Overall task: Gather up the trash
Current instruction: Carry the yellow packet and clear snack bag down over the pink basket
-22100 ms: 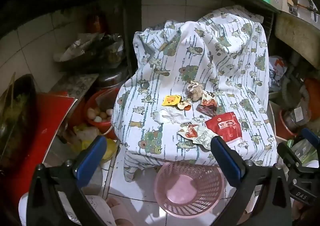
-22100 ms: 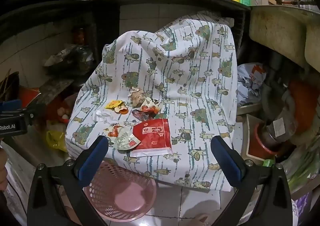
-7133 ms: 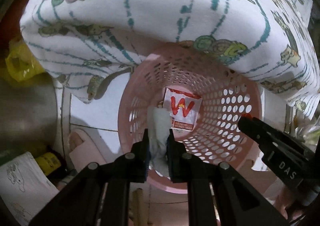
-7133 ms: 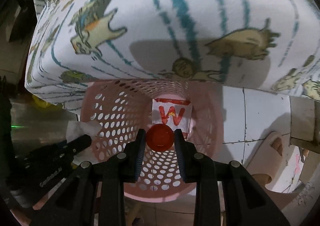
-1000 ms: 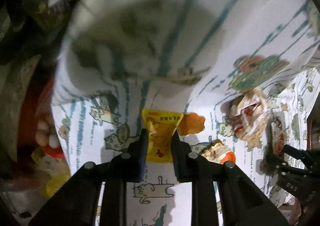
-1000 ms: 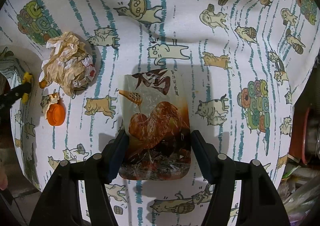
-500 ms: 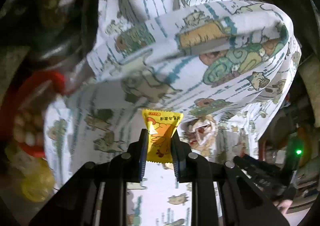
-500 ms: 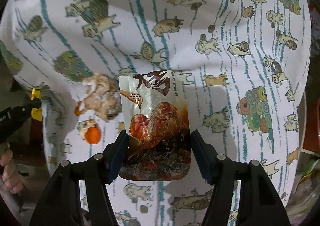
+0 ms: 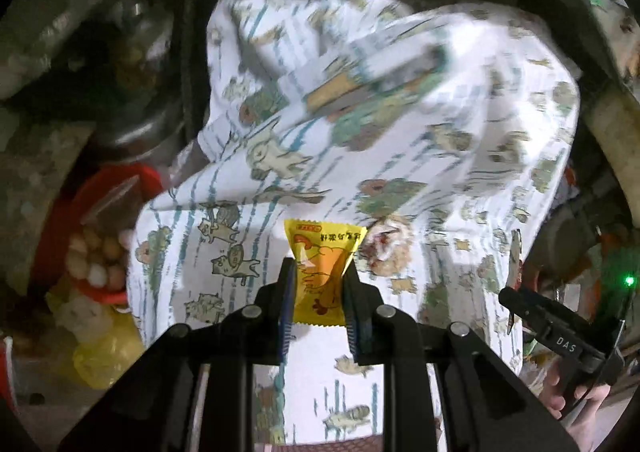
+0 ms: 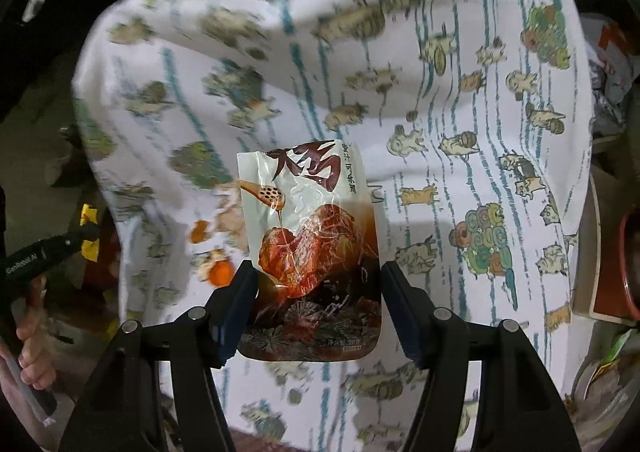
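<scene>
A cramped home kitchen, by the look of it. In the left wrist view a red basin of pale eggs sits at nine o'clock, with dull metal pots stacked above it at ten o'clock and a yellow plastic bag lower down at eight o'clock. A cartoon-cat cloth drapes a low table in the middle, and a worn concrete counter edge curves past at two o'clock.

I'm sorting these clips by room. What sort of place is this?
Probably a cramped home kitchen or storage corner: a cartoon-print cloth covering a low table, a red bowl of eggs beside it, a metal pot behind.
</scene>
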